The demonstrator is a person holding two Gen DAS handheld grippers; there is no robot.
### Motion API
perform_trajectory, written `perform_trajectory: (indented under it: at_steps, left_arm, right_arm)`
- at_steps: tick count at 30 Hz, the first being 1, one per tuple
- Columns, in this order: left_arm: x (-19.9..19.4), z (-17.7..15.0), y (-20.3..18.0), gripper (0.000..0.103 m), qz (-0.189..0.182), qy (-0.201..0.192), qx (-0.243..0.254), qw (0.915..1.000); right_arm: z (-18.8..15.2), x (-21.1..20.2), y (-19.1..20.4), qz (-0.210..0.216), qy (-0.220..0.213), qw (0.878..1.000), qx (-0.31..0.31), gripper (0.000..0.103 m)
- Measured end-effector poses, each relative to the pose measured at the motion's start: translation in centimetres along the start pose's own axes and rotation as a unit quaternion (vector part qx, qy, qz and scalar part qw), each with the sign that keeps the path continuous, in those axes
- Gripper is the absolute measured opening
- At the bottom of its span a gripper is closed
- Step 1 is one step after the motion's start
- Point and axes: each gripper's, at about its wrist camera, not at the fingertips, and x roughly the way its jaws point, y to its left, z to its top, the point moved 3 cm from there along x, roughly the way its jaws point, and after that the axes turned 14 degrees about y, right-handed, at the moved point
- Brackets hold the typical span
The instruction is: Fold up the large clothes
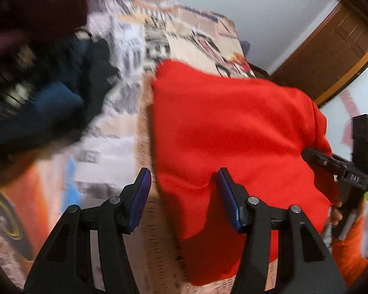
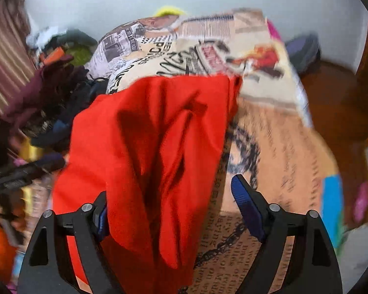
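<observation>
Red garment (image 1: pixel 233 132) lies bunched on the bed (image 1: pixel 203 36), which has a newspaper-print cover; in the left wrist view it fills centre to right of frame, in the right wrist view centre-left. Left tool (image 1: pixel 184 191): jaws part open, nothing pinched; the right blue pad sits over the red cloth, the left pad over bare cover. Right tool (image 2: pixel 169 208): jaws wide apart, a red fold draped down between them and over the left pad, right pad clear of it, so I read that as not gripped. The right tool also shows at the right edge of the left wrist view, its tip at the cloth's edge. Step, my read: a fold just laid or an edge let go, both tools free. Garment isn't flat yet; there's a deep crease down the middle. Next move probably needs each tool to find a clean edge or corner, pinch it, and pull taut before folding over. Dark clothes pile (image 1: pixel 61 93) at upper left is close, so watch for snagging. Text: "DAS" on the right tool's body; the bed print lettering is too blurred to read.
</observation>
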Motion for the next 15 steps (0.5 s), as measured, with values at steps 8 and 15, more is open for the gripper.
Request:
perform_trajectory:
  at_steps: [8,15]
  left_arm:
    - [3.1,1.3,1.5,0.078,-0.125,0.026,-0.064,0.9898]
    - [3.6,2.3,2.0,0.078,-0.175,0.014,-0.096,0.9797]
  right_arm:
    - [0.6,1.4,-1.1,0.104,0.033,0.994,0.031,0.087]
    - [1.7,1.9,-0.2,0.136,0.042,0.989,0.033,0.073]
